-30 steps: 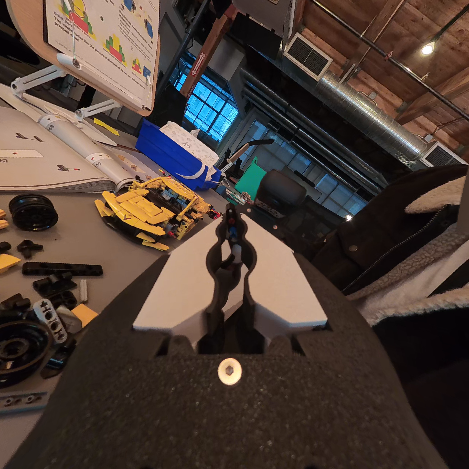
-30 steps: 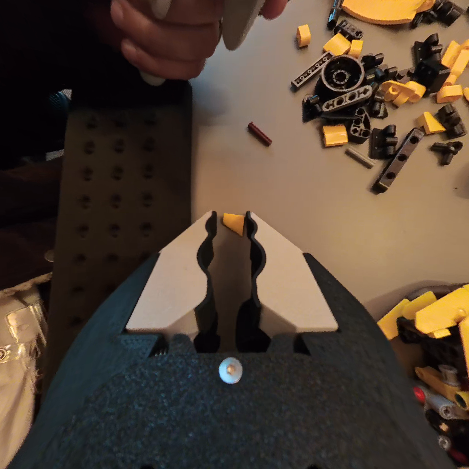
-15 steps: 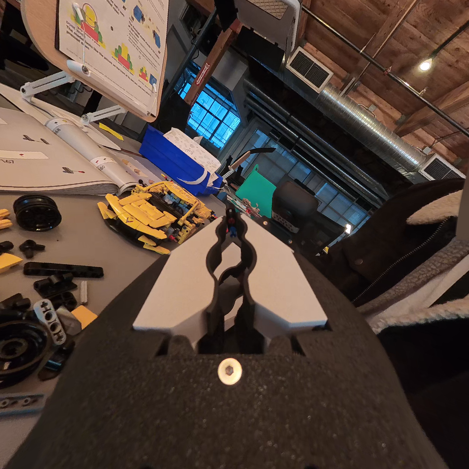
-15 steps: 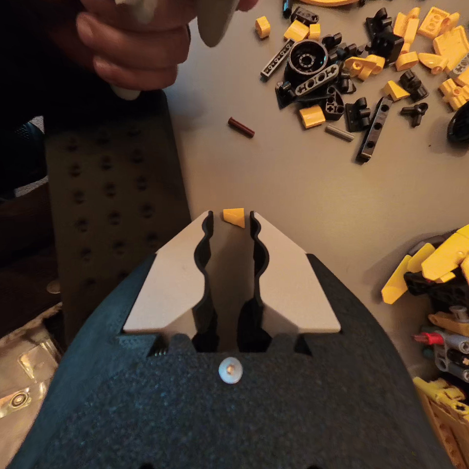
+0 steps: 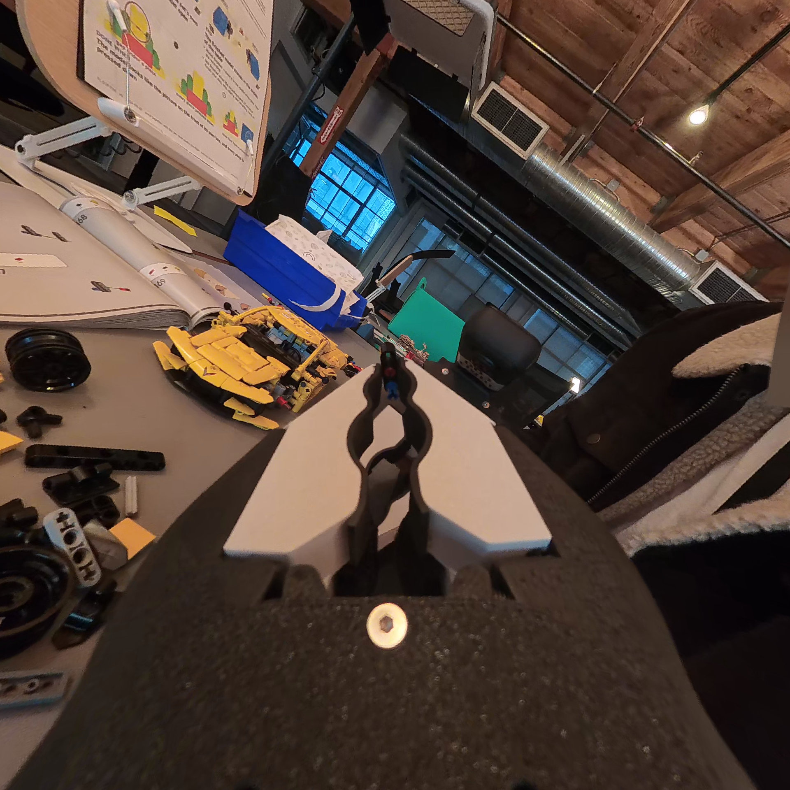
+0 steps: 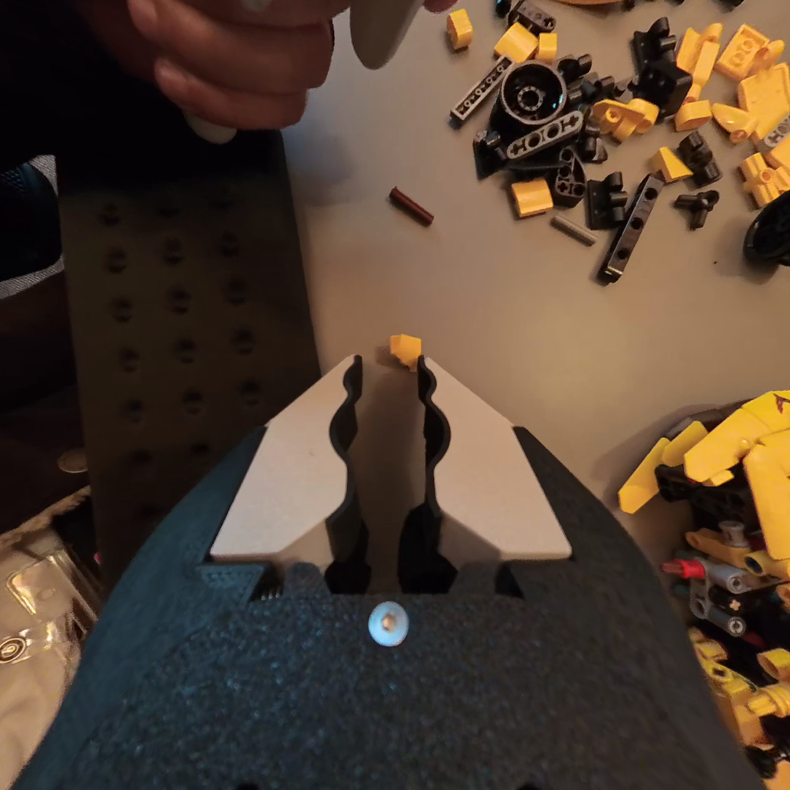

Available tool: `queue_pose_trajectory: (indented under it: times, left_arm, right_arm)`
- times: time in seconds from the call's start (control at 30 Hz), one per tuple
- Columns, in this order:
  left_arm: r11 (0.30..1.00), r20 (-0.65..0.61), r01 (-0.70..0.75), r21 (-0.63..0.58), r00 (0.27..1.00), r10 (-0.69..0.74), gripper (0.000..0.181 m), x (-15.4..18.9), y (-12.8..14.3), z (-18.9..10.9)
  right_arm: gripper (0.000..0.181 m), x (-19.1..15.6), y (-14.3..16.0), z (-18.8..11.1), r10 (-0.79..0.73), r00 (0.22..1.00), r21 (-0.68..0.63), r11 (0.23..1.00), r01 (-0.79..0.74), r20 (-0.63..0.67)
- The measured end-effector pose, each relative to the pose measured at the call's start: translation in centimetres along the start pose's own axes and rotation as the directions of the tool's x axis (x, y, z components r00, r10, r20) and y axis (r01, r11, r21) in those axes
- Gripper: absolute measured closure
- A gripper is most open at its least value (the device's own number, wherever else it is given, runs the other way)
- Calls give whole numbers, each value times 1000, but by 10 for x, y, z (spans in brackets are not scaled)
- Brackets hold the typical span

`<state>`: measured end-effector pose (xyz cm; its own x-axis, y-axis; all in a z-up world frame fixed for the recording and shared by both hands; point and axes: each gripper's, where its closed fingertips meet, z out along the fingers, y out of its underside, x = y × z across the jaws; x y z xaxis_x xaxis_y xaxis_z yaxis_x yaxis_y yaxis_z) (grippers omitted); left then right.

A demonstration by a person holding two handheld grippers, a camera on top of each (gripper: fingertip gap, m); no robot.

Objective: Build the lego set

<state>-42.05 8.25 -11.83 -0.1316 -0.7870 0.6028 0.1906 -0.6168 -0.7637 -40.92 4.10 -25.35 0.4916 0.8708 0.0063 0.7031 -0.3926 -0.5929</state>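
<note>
My left gripper is shut on a small black part with blue and red pins and holds it in the air past the table's edge. The part-built yellow car sits on the grey table to its left; it also shows in the right wrist view. My right gripper is open, pointing down at the table. A small yellow piece lies just past its tips and touches the right fingertip. A pile of loose black and yellow parts lies farther off.
A brown pin lies alone between the pile and my right gripper. A hand holds the left gripper's dark perforated body at upper left. An open instruction book, a blue bin and a black wheel stand behind the car. One gripper's finger ends stand about 15 centimetres off the other's. From the right gripper's tips to the black wheel is close to 15 centimetres.
The right gripper has shifted over the table; the yellow piece went from between its tips to just past them and turned. The left gripper tilted slightly, still holding its part.
</note>
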Motion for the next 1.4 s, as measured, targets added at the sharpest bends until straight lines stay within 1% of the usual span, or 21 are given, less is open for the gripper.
queue_pose_trajectory:
  times: [0.1, 0.23, 0.43, 0.6, 0.7, 0.73, 0.8, 0.87, 1.03, 1.1, 1.17, 1.2, 1.27, 1.33, 1.4]
  left_arm:
    - [1000, -3, 4, 4, 1000, -4, 175, 0, -1, -1]
    - [1000, -8, 10, 11, 1000, -10, 175, 0, -2, -1]
    - [1000, -12, 10, 13, 1000, -10, 175, 1, -2, -2]
    - [1000, -13, 9, 12, 1000, -9, 175, 1, -1, -2]
    - [1000, -16, 10, 13, 1000, -10, 175, 1, -1, -2]
    - [1000, -17, 10, 13, 1000, -10, 175, 1, -2, -2]
    - [1000, -19, 11, 13, 1000, -10, 175, 2, -1, -2]
    - [1000, -21, 13, 11, 1000, -12, 175, 2, -1, -2]
    - [1000, -24, 15, 13, 1000, -15, 175, 2, -1, -2]
    - [999, -33, 37, 19, 999, -36, 175, 2, -2, -2]
    - [996, -66, 81, 38, 995, -78, 175, 6, -6, -3]
    - [993, -93, 105, 53, 991, -100, 175, 10, -9, -2]
    - [984, -139, 167, 66, 978, -157, 174, 14, -12, 2]
    - [966, -189, 249, 61, 954, -234, 174, 17, -11, 12]
    - [939, -249, 342, 38, 913, -322, 175, 21, -8, 28]
  right_arm:
    - [156, 1, -2, 0, -18, 1000, 8, 1000, 18, -11]
    - [155, 3, -6, -1, 0, 1000, 15, 1000, 0, -19]
    - [157, -4, -6, -2, 24, 999, 28, 999, -25, 48]
    - [162, -5, -13, -7, 5, 999, 63, 998, -8, 53]
    - [158, -4, -11, -6, 13, 997, 52, 999, -17, 71]
    - [155, -4, -8, -4, 6, 997, 34, 999, -9, 82]
    - [154, -8, -6, 0, -45, 992, 24, 999, 43, 114]
    - [155, -6, -6, 4, -99, 991, 19, 995, 98, 95]
    - [166, -6, -5, 8, -176, 978, 10, 984, 176, 110]
    - [166, -4, -6, 7, -216, 971, 34, 976, 214, 104]
    - [166, 5, -11, -3, -224, 972, 88, 972, 217, 75]
    - [166, 10, -15, -14, -222, 972, 134, 968, 212, 70]
    - [166, 26, -25, -45, -215, 976, 263, 944, 198, 37]
    - [166, 38, -33, -86, -243, 970, 435, 875, 215, 11]
    - [167, 50, -37, -127, -284, 957, 588, 766, 260, -54]
